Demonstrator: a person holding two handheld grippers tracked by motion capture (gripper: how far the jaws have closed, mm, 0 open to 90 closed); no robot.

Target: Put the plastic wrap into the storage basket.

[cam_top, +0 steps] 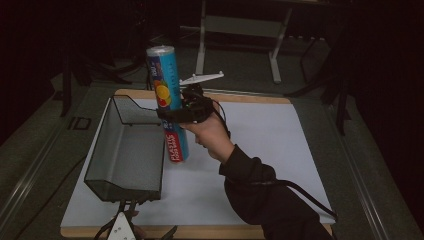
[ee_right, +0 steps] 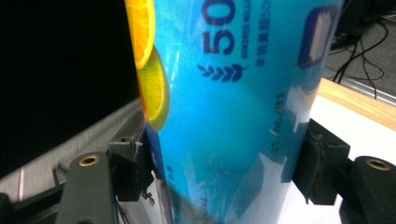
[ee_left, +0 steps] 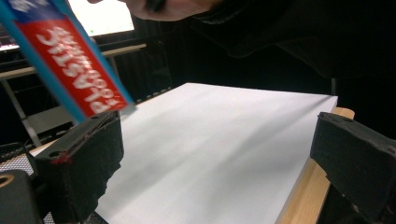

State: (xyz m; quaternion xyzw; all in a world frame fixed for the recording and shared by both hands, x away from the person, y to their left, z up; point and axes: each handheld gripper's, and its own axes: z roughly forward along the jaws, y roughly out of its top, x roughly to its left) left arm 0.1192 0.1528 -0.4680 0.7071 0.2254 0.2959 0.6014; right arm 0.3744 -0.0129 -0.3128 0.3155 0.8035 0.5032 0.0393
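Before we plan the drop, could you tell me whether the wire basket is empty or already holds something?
Empty: the high view shows the bare mesh floor of the wire basket, while the blue tube is outside it, clamped in the right gripper.

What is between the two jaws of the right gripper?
The blue tube stands between them, as the right gripper view shows: both jaws of the right gripper press against its sides. In the high view it is held beside the wire basket.
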